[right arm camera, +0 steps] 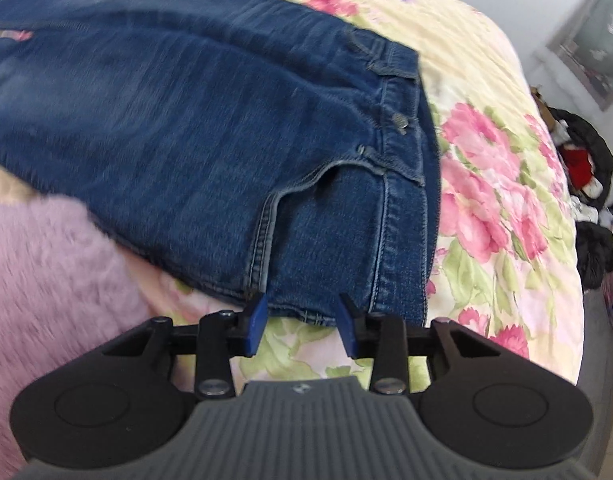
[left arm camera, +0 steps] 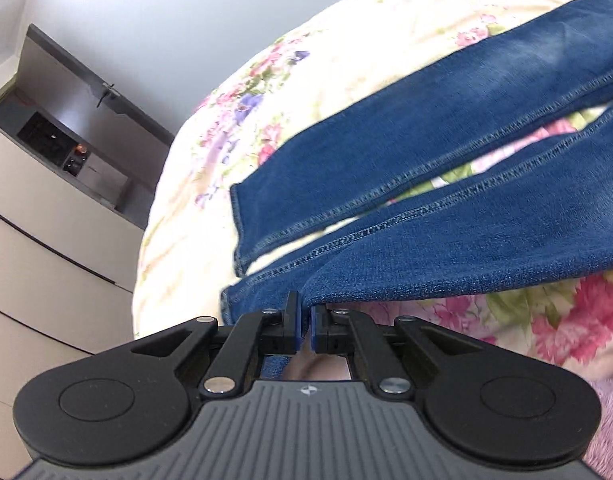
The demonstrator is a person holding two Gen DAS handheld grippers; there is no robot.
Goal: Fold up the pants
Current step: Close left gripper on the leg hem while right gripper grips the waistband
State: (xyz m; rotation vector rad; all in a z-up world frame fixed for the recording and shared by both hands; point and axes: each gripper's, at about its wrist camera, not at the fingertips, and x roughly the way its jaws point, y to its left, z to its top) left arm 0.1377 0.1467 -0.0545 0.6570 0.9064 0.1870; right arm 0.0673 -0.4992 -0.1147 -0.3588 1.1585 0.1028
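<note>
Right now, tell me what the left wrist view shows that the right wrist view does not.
Left wrist only: the two jeans legs with their hems, the left gripper shut on the near leg's edge, and grey cabinets. Right wrist only: the waistband with its button, a front pocket, the right gripper open at the near edge, and dark clothes. Both: blue jeans on the floral bedspread.

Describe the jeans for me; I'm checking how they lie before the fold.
The jeans are dark blue denim with lighter stitched seams, spread on the floral bedspread. Waistband, metal button and a front pocket show at one end; the two legs lie slightly apart at the other. The left hand-held gripper is shut on the nearer leg's edge; the right hand-held gripper stands open at the waist corner.
</note>
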